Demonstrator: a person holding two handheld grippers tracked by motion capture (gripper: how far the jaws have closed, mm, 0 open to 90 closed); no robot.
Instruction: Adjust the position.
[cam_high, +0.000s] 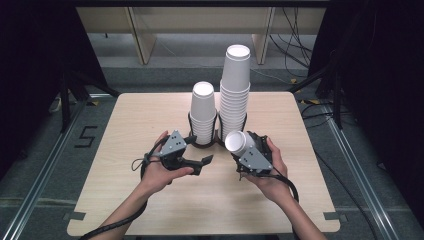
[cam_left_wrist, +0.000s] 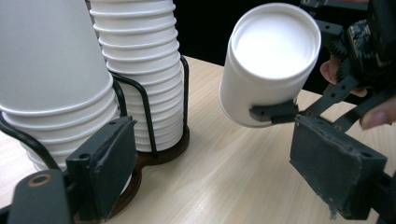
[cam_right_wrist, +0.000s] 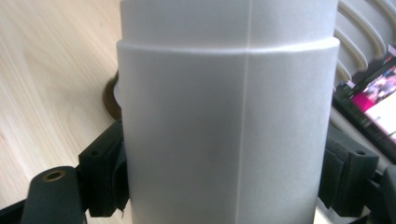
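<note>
High view: right tongs (cam_high: 239, 145) pinch paper cup (cam_high: 238, 141) just beside the cup stacks (cam_high: 235, 92); left tongs (cam_high: 199, 152) spread, empty, over bare tabletop (cam_high: 125, 130).

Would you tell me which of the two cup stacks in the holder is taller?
The right stack; it rises well above the left stack.

My high view looks forward and down over the whole desk (cam_high: 125, 200) | left gripper view sits low, near the cup stacks (cam_left_wrist: 140, 70) | right gripper view presses close on the held cup (cam_right_wrist: 229, 130), shared with both others.
</note>
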